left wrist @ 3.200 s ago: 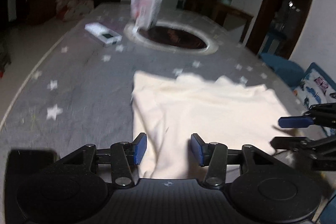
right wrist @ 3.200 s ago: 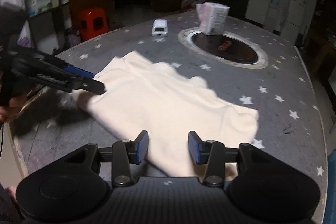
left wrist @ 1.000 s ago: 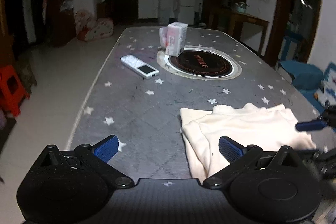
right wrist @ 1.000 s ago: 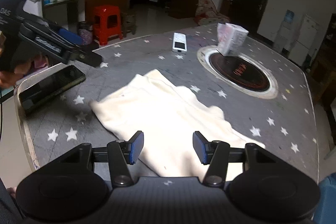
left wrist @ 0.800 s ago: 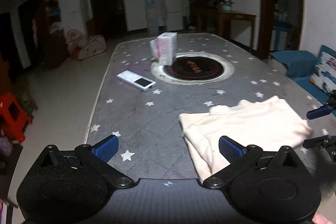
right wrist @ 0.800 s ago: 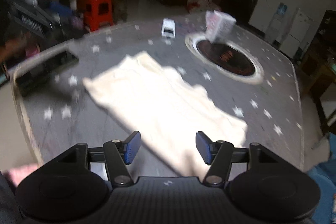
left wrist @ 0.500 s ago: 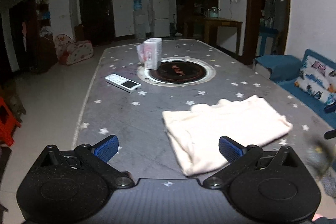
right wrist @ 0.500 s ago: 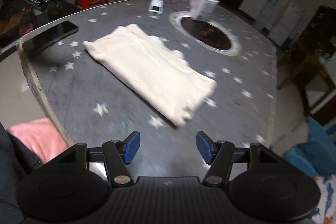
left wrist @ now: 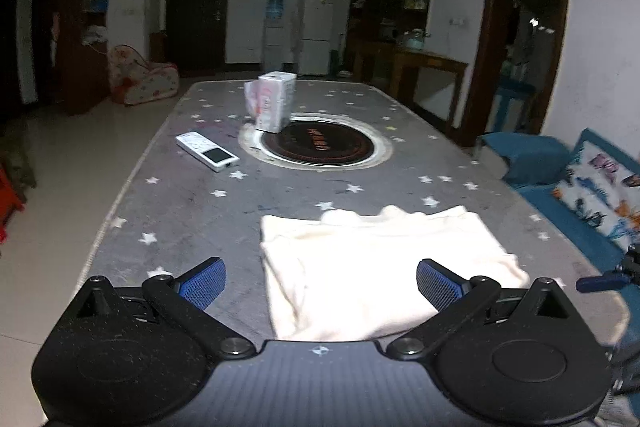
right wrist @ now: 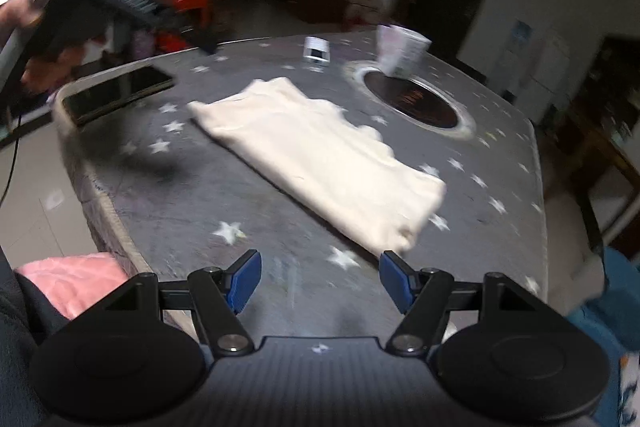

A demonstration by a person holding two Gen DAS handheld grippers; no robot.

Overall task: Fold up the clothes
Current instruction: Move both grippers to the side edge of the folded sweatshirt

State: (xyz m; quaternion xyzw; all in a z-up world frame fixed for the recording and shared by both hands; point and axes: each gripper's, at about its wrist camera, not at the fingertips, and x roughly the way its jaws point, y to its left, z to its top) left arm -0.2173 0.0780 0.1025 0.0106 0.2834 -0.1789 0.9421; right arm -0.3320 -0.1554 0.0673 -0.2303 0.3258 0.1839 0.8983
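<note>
Now your left gripper [left wrist: 320,281] spread wide, holding nothing; your right gripper [right wrist: 320,281] likewise parted, empty; folded cream garment [right wrist: 320,159] lies flat on star-print table [right wrist: 192,199], near edge, apart from both grippers; black phone [right wrist: 118,93] at corner.

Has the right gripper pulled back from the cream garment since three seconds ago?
Yes. The right gripper, open, now sits off the cream garment, over bare star-print tablecloth near the table edge; earlier its fingers were over the cloth.
</note>
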